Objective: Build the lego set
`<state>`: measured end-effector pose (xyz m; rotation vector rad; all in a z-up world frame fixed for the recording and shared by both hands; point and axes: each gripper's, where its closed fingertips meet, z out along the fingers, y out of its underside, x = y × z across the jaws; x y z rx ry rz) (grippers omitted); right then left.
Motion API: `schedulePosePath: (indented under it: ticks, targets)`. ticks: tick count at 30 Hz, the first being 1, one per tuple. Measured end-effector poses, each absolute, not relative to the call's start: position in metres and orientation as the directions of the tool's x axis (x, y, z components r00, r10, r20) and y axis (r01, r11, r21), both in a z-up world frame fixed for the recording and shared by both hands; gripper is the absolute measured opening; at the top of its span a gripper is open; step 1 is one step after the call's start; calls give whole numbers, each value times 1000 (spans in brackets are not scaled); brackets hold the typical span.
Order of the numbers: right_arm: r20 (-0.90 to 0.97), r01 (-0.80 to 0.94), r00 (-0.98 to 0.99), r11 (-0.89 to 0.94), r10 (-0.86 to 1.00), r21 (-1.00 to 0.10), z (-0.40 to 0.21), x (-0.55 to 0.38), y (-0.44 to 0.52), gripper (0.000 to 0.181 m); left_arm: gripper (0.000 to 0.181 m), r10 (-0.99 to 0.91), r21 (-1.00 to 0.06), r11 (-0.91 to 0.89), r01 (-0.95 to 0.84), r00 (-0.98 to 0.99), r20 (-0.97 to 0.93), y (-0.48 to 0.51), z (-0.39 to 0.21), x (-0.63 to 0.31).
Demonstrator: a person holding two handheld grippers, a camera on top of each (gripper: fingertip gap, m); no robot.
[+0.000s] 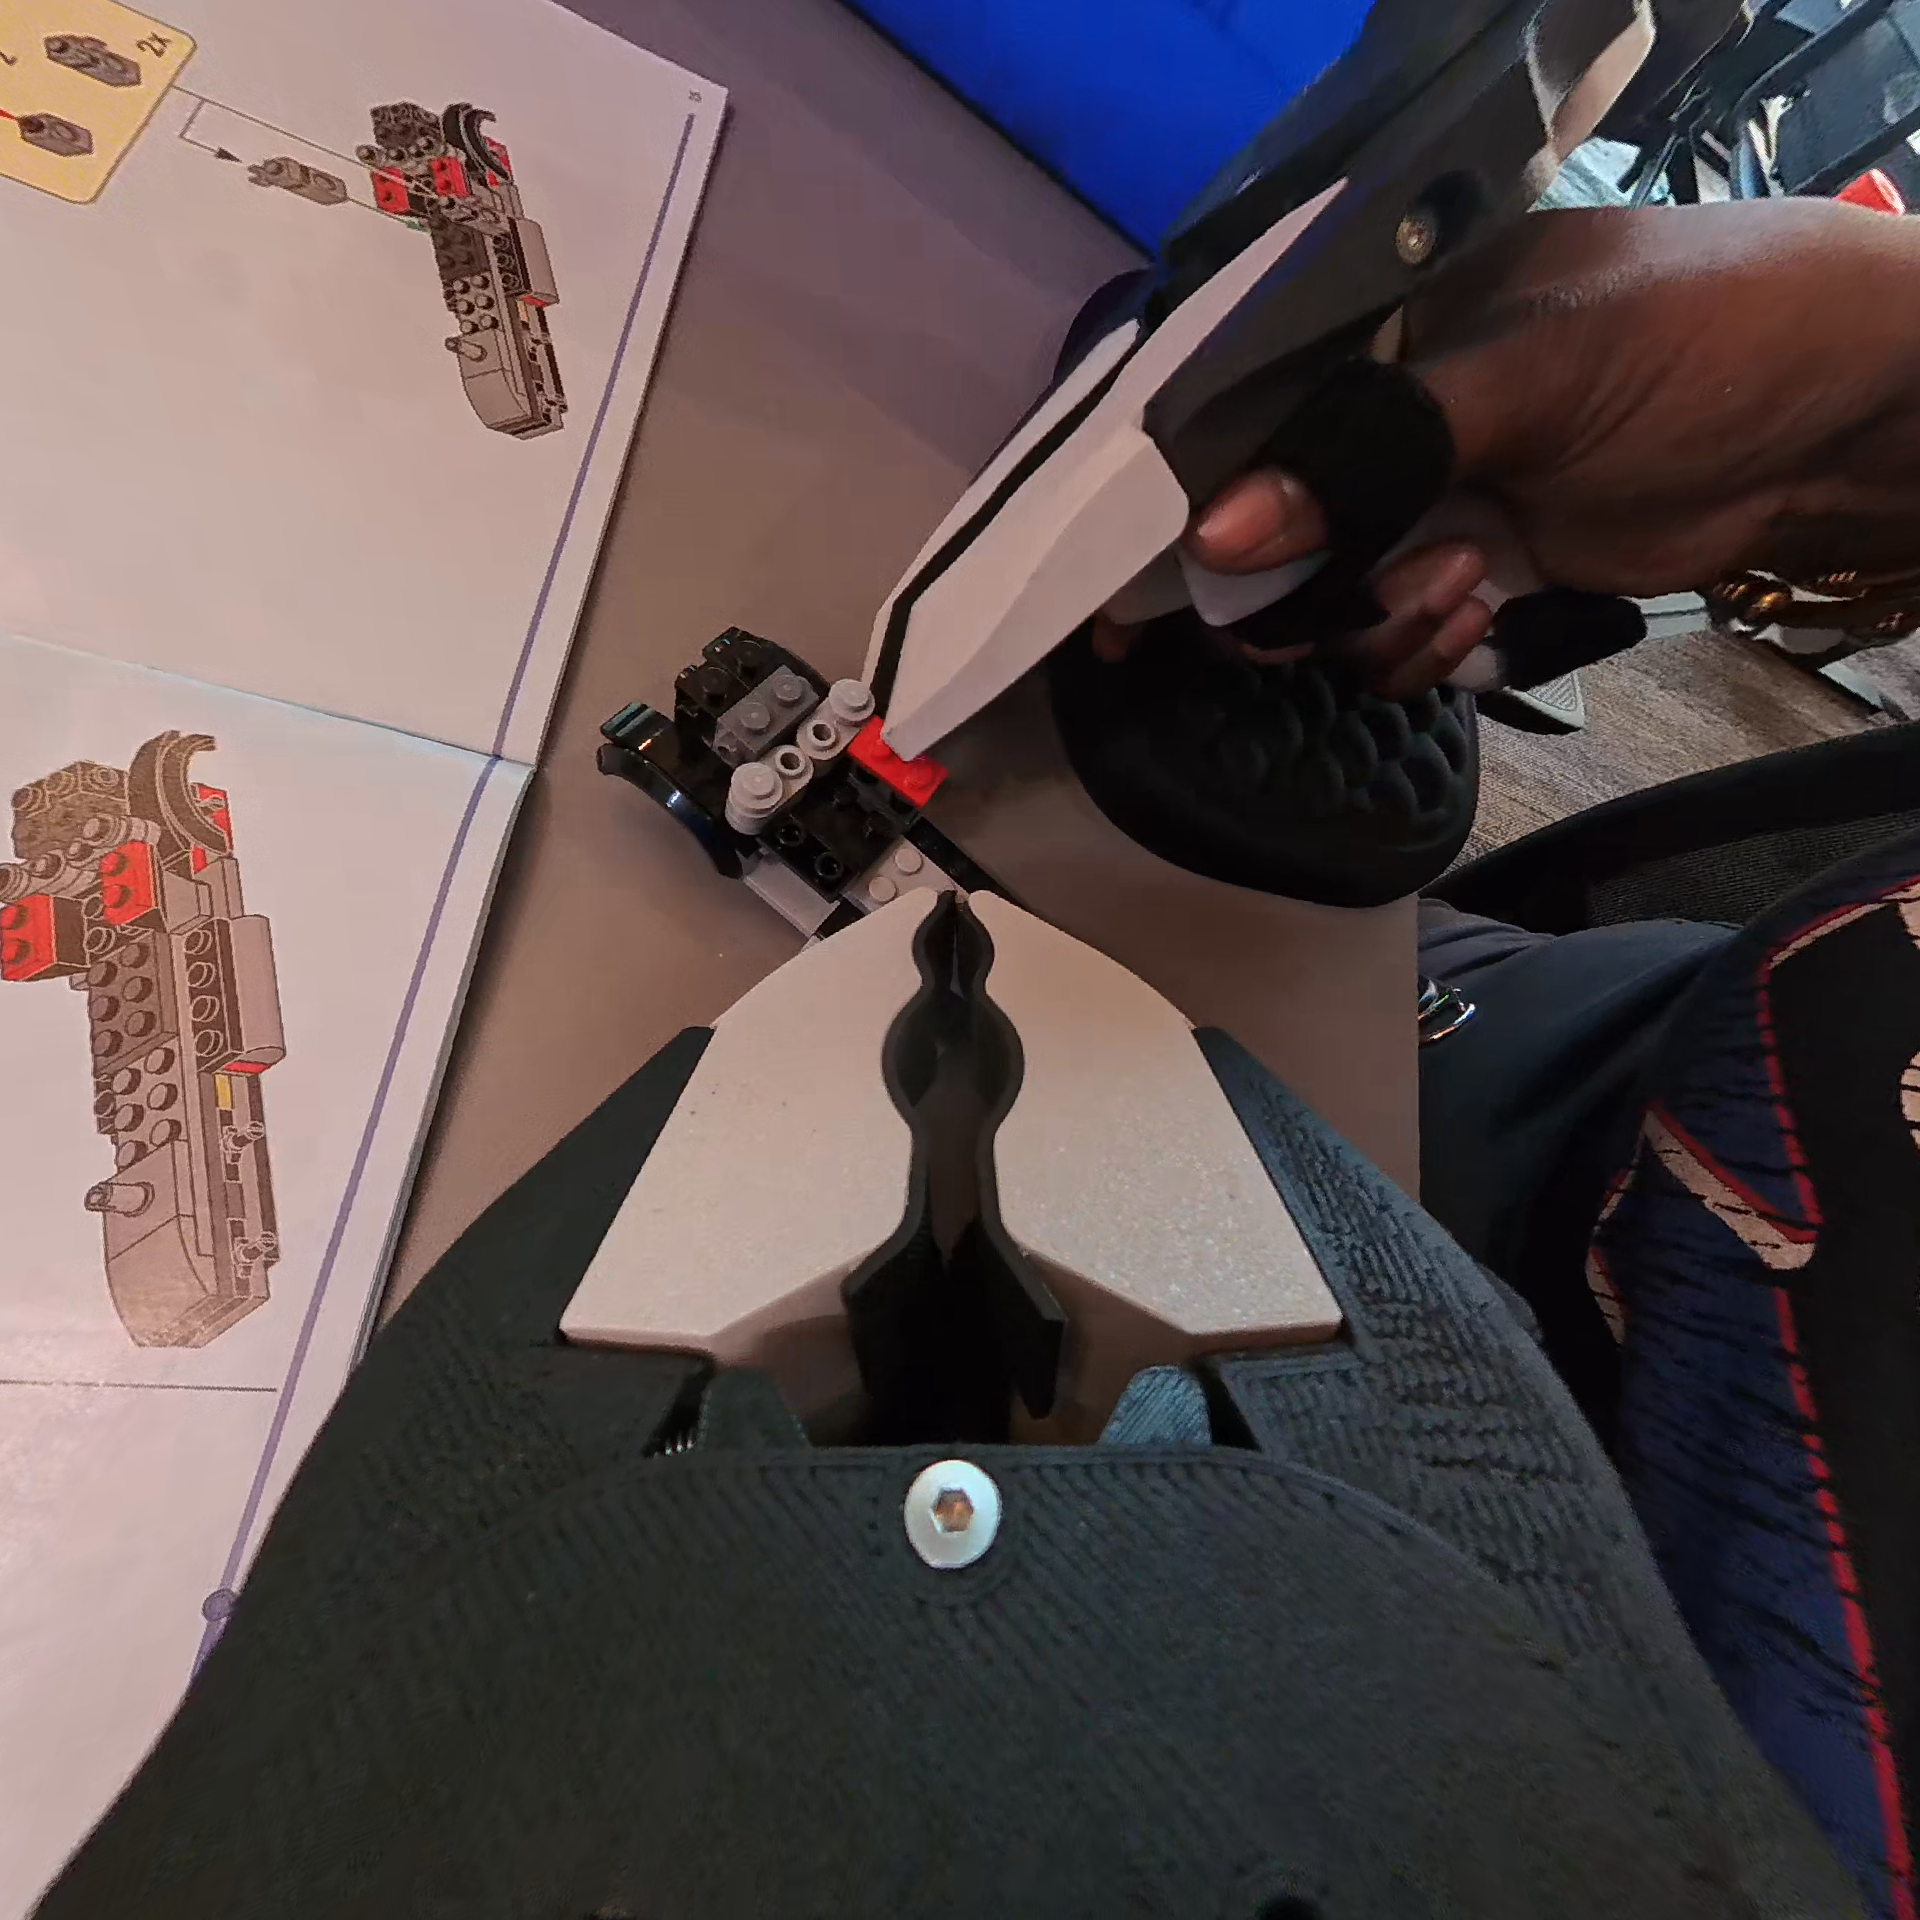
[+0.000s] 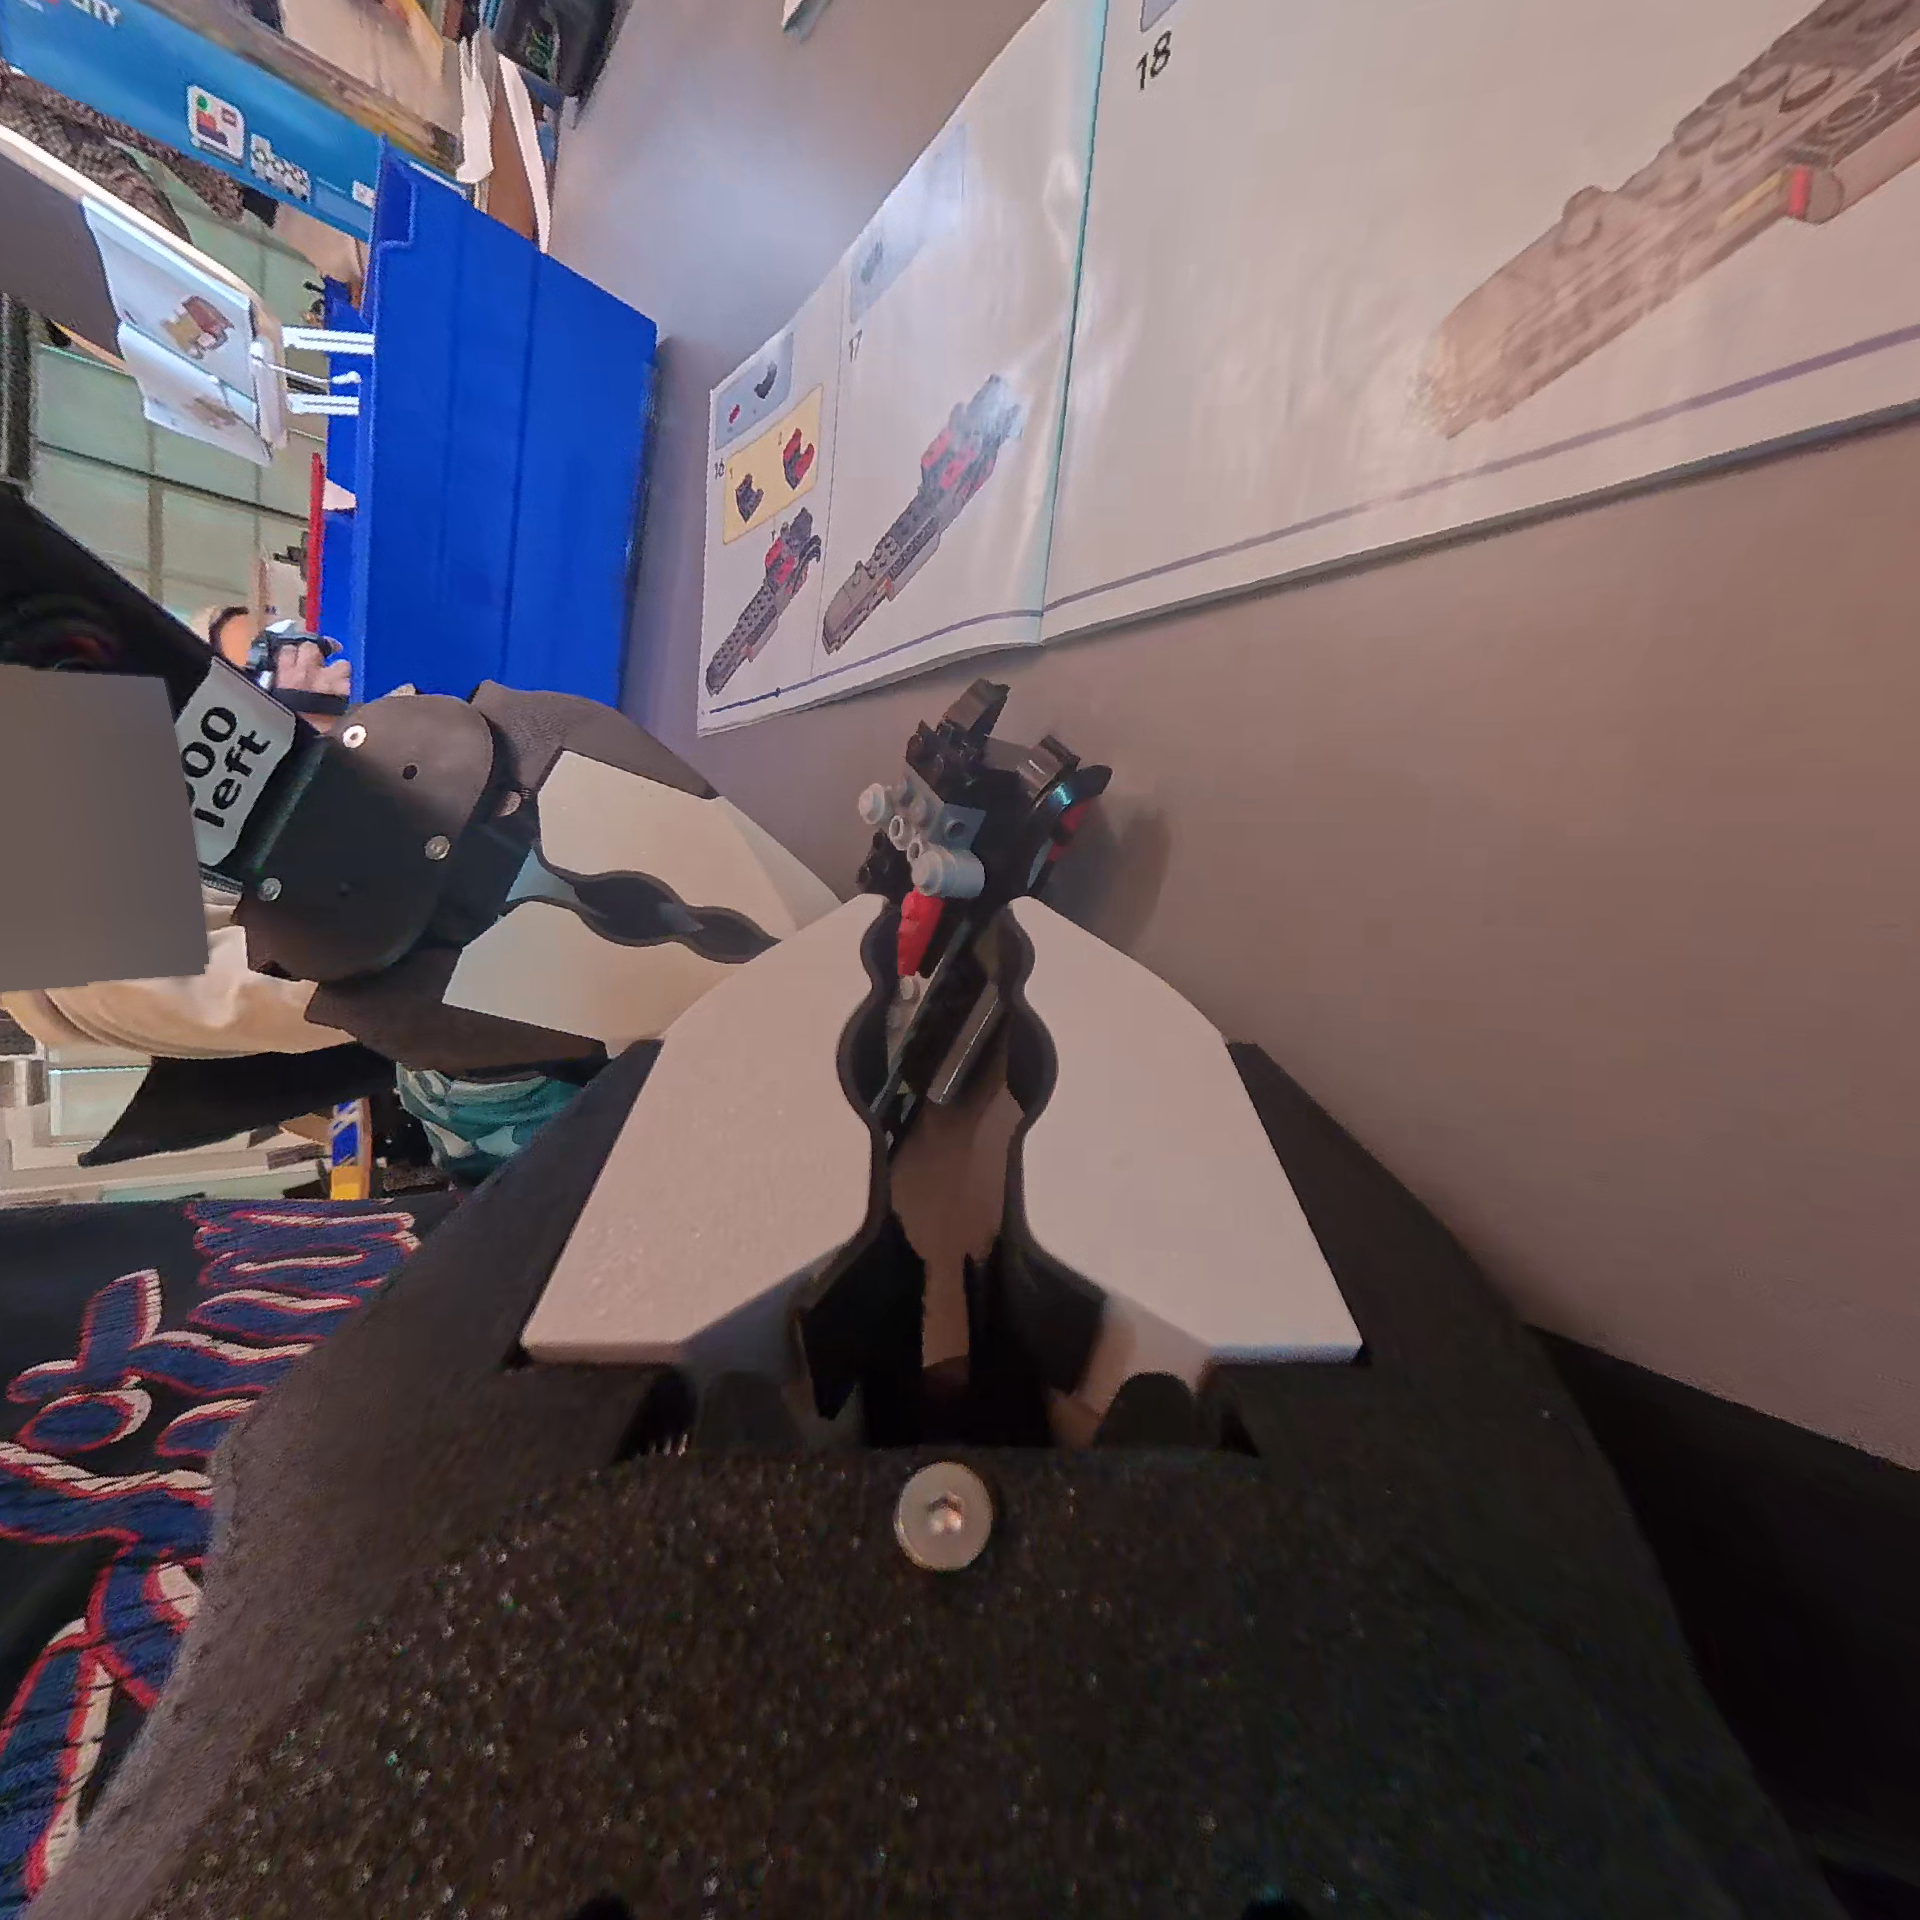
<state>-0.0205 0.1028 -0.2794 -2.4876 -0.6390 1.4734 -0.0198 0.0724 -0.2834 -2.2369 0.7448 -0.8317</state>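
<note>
A partly built lego model (image 1: 790, 790) of black and grey pieces lies on the grey table. It also shows in the right wrist view (image 2: 966, 821). My left gripper (image 1: 951, 909) is shut on the model's near end and holds it down. My right gripper (image 1: 896, 740) comes in from the upper right, held by a hand (image 1: 1662, 436). It is shut on a small red plate (image 1: 902, 771) that touches the model's right side next to the light grey studs. In its own view the right gripper (image 2: 940, 920) pinches the red plate (image 2: 918, 923), and the left gripper (image 2: 769, 935) is at the left.
An open instruction booklet (image 1: 260, 623) lies left of the model, also in the right wrist view (image 2: 1351, 312). A blue bin (image 1: 1091, 94) stands at the back. A black ribbed round object (image 1: 1268, 769) sits right of the model near the table edge. Left and right tips are no more than a few centimetres apart.
</note>
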Motion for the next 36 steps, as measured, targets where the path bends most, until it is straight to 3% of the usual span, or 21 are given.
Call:
schedulePosePath:
  ticks: [8,22,36]
  targets:
    - [-811,257,413,-907,414,-333,-280,-22,100,13,1,-672,-711,-651,-267,639,375,73,-283,-20]
    - [-898,46,401,-983,180,-177,-278,-21,100,9,1,-654,-703,-669,-241,641,402,74,-283,-20]
    - [-914,58,363,-983,182,-173,-278,-21,98,10,1,-647,-694,-683,-229,631,428,74,-283,-20]
